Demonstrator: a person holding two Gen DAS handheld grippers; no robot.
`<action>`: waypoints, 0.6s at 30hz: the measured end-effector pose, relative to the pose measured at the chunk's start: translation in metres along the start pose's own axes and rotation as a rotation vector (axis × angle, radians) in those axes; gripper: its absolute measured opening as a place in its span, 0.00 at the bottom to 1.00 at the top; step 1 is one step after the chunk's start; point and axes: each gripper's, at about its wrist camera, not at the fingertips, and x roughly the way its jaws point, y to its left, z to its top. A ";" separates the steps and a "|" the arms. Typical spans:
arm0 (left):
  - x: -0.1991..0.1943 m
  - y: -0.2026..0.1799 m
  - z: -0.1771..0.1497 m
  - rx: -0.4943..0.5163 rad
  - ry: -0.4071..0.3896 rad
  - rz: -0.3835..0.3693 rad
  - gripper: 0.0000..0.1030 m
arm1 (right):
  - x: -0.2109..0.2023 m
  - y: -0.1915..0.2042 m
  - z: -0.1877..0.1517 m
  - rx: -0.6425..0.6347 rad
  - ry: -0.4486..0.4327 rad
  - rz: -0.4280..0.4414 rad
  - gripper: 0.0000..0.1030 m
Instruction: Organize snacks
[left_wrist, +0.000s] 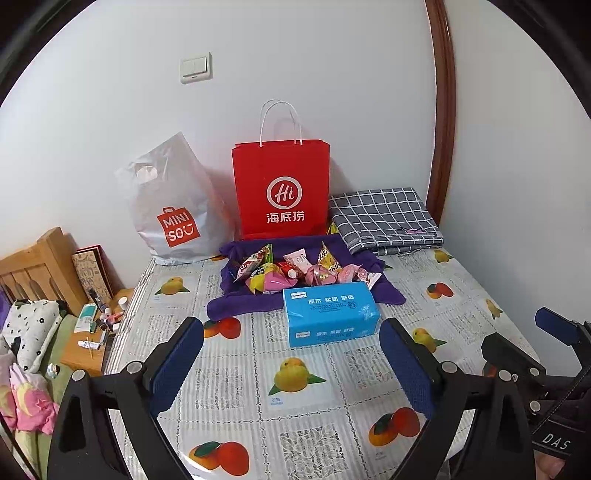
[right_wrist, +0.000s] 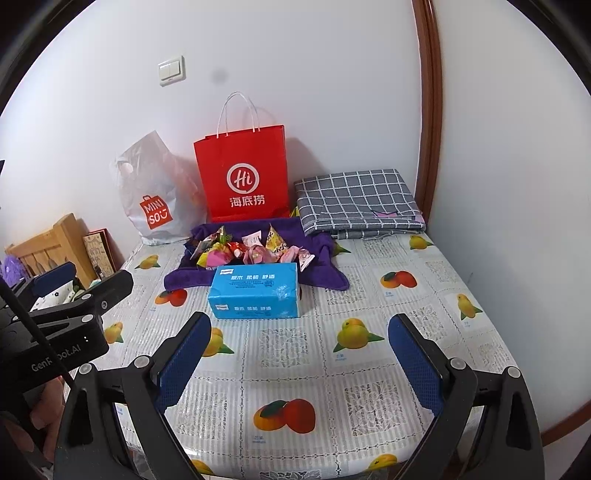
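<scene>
From the left wrist, the left tongs (left_wrist: 291, 365) are spread wide and hold nothing. Their blue pads (left_wrist: 177, 369) hang over the desk (left_wrist: 306, 417), which has a fruit-print cover. They touch nothing. Straight ahead at 12 o'clock sits a blue tissue box (left_wrist: 330, 314). Just behind it the snacks (left_wrist: 295, 271) lie in a pile on a purple cloth (left_wrist: 240, 302). The box touches the front of the cloth. Behind the cloth a red bag (left_wrist: 281, 188) stands up against the wall. A white bag (left_wrist: 171, 206) leans at 11 o'clock, just beside the red one. A folded grey check cloth (left_wrist: 384, 218) lies at 1 o'clock. The right tongs (left_wrist: 524, 347) peek in at 3 o'clock. From here I cannot tell how wide they are.

From the right wrist, the right tongs (right_wrist: 299, 362) are spread wide too. They hold nothing and touch nothing. The tissue box (right_wrist: 255, 295) is at 12 o'clock, a bit to the left. The snacks (right_wrist: 251, 251) lie behind it on the purple cloth (right_wrist: 325, 269). The red bag (right_wrist: 243, 173) stands behind them. The white bag (right_wrist: 155, 195) is at 11 o'clock and the check cloth (right_wrist: 356, 201) at 1 o'clock. The left tongs (right_wrist: 85, 288) show at 9 o'clock, with a hand (right_wrist: 44, 417) below them.
</scene>
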 end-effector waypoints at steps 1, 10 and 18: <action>0.000 0.000 0.000 0.001 0.001 0.000 0.94 | 0.000 0.000 0.000 0.000 0.000 0.000 0.93; 0.000 0.001 0.000 -0.005 0.005 -0.004 0.94 | 0.000 0.000 -0.001 0.002 -0.001 -0.001 0.93; 0.001 0.003 0.000 -0.006 0.008 -0.003 0.94 | 0.000 0.000 -0.001 0.003 -0.002 0.002 0.93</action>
